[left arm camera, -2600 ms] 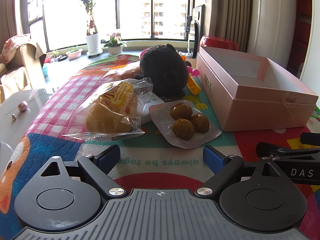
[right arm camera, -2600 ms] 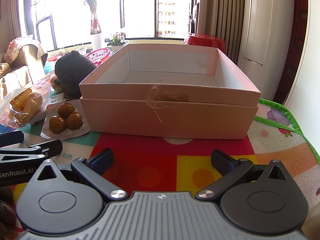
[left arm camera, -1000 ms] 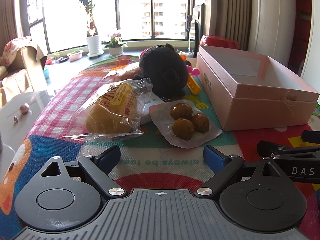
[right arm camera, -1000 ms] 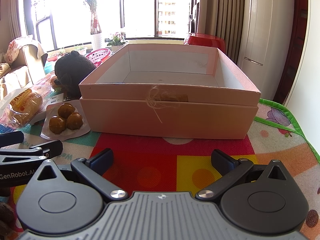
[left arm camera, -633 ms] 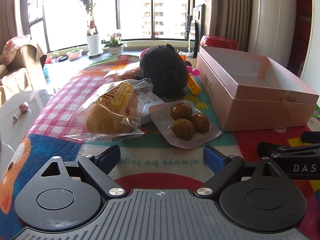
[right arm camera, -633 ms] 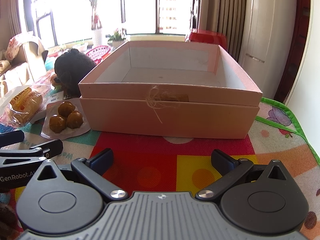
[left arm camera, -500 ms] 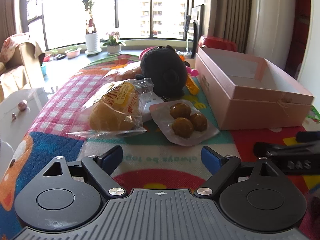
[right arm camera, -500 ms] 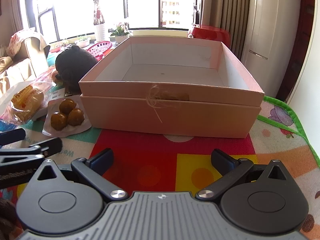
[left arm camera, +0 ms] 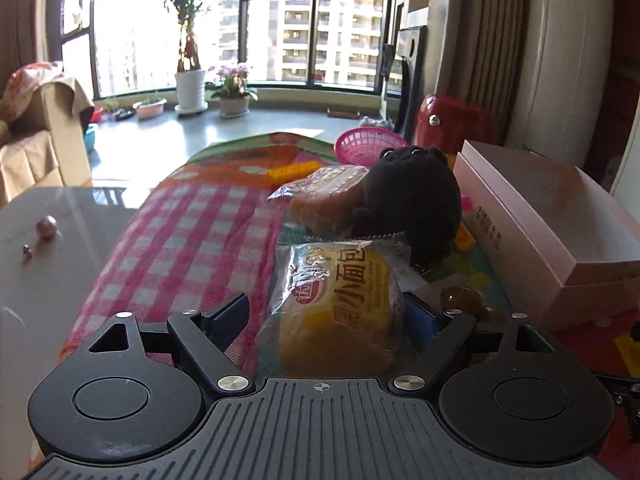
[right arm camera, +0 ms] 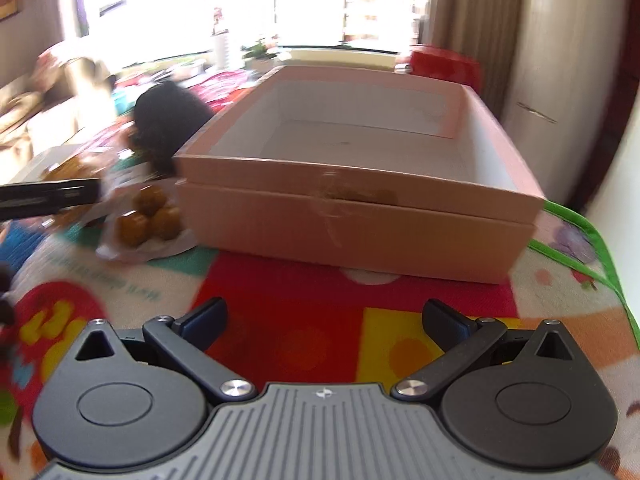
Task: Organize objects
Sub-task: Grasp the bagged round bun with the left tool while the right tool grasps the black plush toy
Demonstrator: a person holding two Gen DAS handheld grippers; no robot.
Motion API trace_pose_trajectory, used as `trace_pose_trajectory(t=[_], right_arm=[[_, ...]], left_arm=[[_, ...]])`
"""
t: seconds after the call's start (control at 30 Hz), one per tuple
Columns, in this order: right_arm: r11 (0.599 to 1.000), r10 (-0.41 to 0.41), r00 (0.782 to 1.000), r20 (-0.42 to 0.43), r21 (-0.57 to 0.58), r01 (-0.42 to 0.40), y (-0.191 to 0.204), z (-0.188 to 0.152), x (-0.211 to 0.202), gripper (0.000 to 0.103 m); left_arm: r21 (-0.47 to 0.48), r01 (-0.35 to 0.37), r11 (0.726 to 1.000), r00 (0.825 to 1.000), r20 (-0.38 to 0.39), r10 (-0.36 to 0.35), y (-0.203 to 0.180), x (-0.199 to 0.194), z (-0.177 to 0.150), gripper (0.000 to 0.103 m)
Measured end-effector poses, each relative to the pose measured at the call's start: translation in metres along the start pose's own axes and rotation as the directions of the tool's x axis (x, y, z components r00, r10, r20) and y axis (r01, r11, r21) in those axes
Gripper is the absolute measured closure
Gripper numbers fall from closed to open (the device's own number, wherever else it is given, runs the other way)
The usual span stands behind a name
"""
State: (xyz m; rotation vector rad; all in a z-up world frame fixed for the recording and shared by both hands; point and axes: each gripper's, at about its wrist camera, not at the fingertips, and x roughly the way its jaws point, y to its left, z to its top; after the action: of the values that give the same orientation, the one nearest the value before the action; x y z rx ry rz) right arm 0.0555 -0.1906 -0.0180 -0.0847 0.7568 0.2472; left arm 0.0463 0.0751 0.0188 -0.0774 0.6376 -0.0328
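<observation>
The left gripper (left arm camera: 326, 318) has its jaws on either side of the wrapped bread bun (left arm camera: 336, 304); they have just been closing, the right pad meets the wrapper, the left stands just clear. At two o'clock from the bun sits the pink box (left arm camera: 560, 224). The right gripper (right arm camera: 325, 322) is wide open and empty, facing the box from six o'clock.

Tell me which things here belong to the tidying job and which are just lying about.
Job:
- wrapped bread bun, between the left tool's closing jaws
- pink box
- pack of brown balls
- black plush toy

Lying about:
- potted plant
- red stool
- pink beads
</observation>
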Motion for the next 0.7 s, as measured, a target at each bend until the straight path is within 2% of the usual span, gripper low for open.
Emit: trace_pose_trajectory(t=[0.03,0.1,0.17,0.23,0.3,0.4,0.47,0.57,0.6,0.7], right_arm=[[1.0,0.004,0.998,0.066,-0.024,-0.003,0.005,0.002,-0.013,0.0],[0.995,0.02,0.982,0.187,-0.098,-0.002,0.023,0.015,-0.037,0.0],[0.988,0.059,0.97,0.234,-0.152,-0.024,0.045,0.04,-0.046,0.0],[0.984,0.096,0.97,0.223,-0.166,-0.059,0.065,0.067,-0.038,0.0],[0.982,0.096,0.976,0.198,-0.18,-0.06,0.086,0.092,-0.016,0.0],[0.979,0.02,0.988,0.151,-0.203,0.011,0.113,0.122,0.032,0.0],[0.969,-0.059,0.987,0.148,-0.227,0.092,0.13,0.133,0.063,0.0],[0.953,-0.124,0.991,0.058,-0.269,0.135,0.143,0.134,0.103,0.017],[0.948,-0.138,0.99,0.036,-0.284,0.142,0.146,0.132,0.11,0.029],[0.954,-0.117,0.992,0.054,-0.271,0.127,0.15,0.129,0.095,0.036]], left_arm=[[-0.019,0.031,0.999,0.999,0.013,-0.03,0.005,-0.003,-0.001,0.037],[-0.047,0.036,0.998,0.999,0.039,-0.034,0.016,-0.015,-0.002,0.039],[-0.069,0.04,0.997,0.998,0.059,-0.036,0.025,-0.028,-0.001,0.04],[-0.084,0.049,0.995,0.997,0.068,-0.043,0.035,-0.042,-0.001,0.04],[-0.086,0.044,0.995,0.997,0.074,-0.038,0.043,-0.055,-0.005,0.041],[-0.098,0.037,0.994,0.996,0.089,-0.029,0.056,-0.07,-0.01,0.041],[-0.135,0.044,0.99,0.995,0.097,-0.031,0.067,-0.077,-0.012,0.041],[-0.171,0.04,0.984,0.994,0.104,-0.022,0.08,-0.084,-0.013,0.041],[-0.177,0.037,0.984,0.994,0.107,-0.018,0.082,-0.085,-0.013,0.041],[-0.186,0.044,0.981,0.994,0.11,-0.024,0.086,-0.09,-0.012,0.041]])
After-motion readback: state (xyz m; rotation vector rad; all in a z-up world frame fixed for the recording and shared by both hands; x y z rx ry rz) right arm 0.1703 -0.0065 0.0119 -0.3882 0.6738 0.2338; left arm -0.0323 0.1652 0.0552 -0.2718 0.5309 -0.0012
